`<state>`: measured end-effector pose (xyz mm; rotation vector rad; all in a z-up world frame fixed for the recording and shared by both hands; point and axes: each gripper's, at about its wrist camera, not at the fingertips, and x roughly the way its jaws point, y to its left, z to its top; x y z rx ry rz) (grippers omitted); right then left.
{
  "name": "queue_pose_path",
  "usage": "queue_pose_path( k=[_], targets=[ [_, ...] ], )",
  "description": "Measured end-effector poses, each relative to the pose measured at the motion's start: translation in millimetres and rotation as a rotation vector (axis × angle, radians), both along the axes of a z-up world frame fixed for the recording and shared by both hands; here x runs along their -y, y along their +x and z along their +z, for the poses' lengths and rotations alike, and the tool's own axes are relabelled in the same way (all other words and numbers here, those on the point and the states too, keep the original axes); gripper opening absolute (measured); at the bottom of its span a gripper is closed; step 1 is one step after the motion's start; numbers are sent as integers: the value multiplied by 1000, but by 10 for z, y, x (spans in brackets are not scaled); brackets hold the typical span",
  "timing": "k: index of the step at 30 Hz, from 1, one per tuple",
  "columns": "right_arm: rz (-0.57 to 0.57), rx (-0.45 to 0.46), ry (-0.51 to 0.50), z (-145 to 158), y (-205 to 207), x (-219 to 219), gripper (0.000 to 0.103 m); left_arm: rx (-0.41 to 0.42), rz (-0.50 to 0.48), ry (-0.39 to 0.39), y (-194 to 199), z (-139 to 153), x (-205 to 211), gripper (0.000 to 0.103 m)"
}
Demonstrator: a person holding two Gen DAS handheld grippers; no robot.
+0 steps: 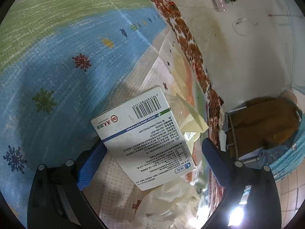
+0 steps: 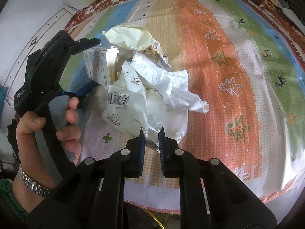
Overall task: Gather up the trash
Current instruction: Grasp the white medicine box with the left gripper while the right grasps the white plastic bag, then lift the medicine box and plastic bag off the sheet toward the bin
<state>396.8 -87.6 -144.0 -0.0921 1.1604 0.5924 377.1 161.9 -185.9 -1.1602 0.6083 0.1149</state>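
We take the white plastic bag [image 2: 152, 95] as our landmark; it lies crumpled on the striped tablecloth [image 2: 228, 76], at the middle of the trash pile.

Right claw [image 2: 152, 133]: we see its two blue-padded jaws drawn close together on the near edge of the white plastic bag, with a fold of the plastic pinched between them. The jaws are not fully together; the plastic fills the narrow gap.

Left claw [image 1: 152, 147]: we see its jaws standing apart, one on each side of the white box [image 1: 141, 133]. In the left wrist view one blue pad lies against the box's side and the other stands clear of it, so the box is between the jaws but not clamped. A hand [image 2: 47, 129] with a metal watch [image 2: 32, 183] on the wrist holds this claw's handle.

The white box, printed with a barcode and small text, rests on the tablecloth just left of the white plastic bag. A cream-coloured bag [image 2: 131, 36] lies just behind the white plastic bag, touching it. A piece of crinkled foil [image 2: 164, 61] shows between the two bags.
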Motion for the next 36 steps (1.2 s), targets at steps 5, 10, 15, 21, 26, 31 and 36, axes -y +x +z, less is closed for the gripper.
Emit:
queue_pose_path(
  k=[5, 10, 15, 21, 26, 31, 36],
  targets=[
    [3, -1, -1, -9, -3, -9, 12, 2, 18, -2, -19, -2, -4, 96],
    [4, -2, -3, -9, -8, -13, 12, -28, 1, 14, -1, -23, -11, 82],
    [3, -13, -11, -30, -4, -7, 12, -54, -25, 16, 32, -5, -22, 81],
    [17, -12, -1, 22, -24, -8, 11, -52, 1, 26, -63, 80, -100, 79],
    [15, -32, 29, 95, -11, 23, 8, -48, 11, 61, -168, 210, -238, 79],
    [28, -34, 39, 203, -21, 49, 7, -58, 27, 83, -309, 294, -330, 78],
    [-17, -7, 33, 354, 1, 218, 7, -64, 12, 124, -425, 505, -355, 78]
  ],
)
